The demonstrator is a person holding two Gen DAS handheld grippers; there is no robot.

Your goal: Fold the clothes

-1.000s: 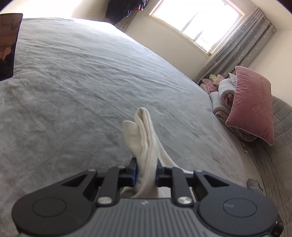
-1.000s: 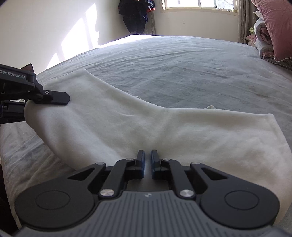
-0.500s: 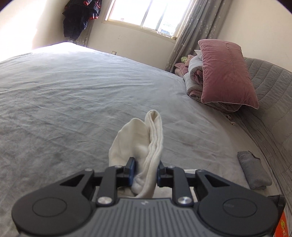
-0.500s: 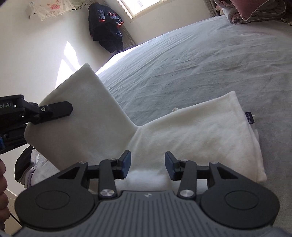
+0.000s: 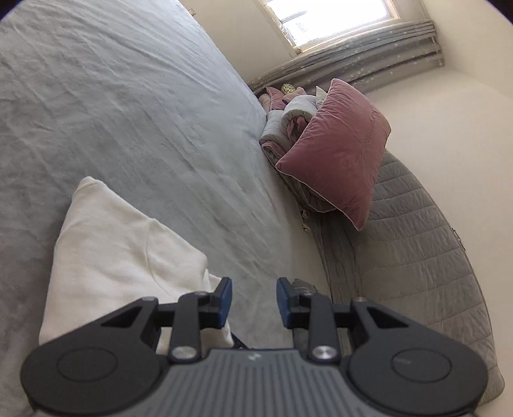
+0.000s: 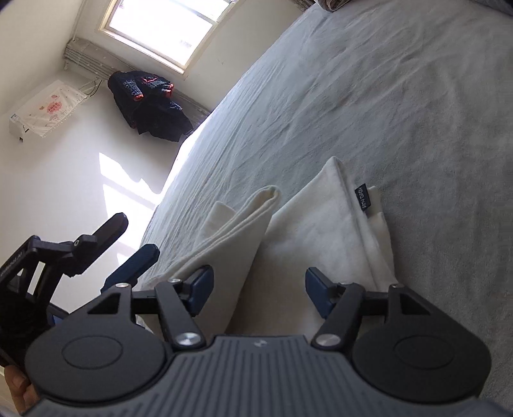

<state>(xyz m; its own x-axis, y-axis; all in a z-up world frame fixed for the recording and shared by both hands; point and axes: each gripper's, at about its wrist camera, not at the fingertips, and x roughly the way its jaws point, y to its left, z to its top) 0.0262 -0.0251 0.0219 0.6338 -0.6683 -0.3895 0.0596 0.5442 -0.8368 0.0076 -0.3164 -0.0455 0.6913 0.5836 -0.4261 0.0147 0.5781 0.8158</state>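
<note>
A cream-white garment [image 5: 118, 256] lies folded on the grey bed. In the right wrist view it [image 6: 323, 231] shows two folded layers and a small dark label [image 6: 363, 197] at one edge. My left gripper [image 5: 251, 301] is open and empty, just right of the garment's near corner. My right gripper [image 6: 258, 290] is open and empty, hovering over the garment's near edge. The left gripper also shows at the left of the right wrist view [image 6: 128, 243], with its jaws apart.
The grey bedsheet [image 5: 128, 112] stretches far and left. A pink pillow [image 5: 340, 150] and rolled bedding [image 5: 288, 118] lean on the quilted grey headboard [image 5: 416, 256]. A dark jacket [image 6: 147, 106] hangs on the wall under the window [image 6: 166, 29].
My left gripper has let go of the bunched white cloth and opened; the cloth now lies flat. My right gripper has opened wider. Both cameras have tilted.
</note>
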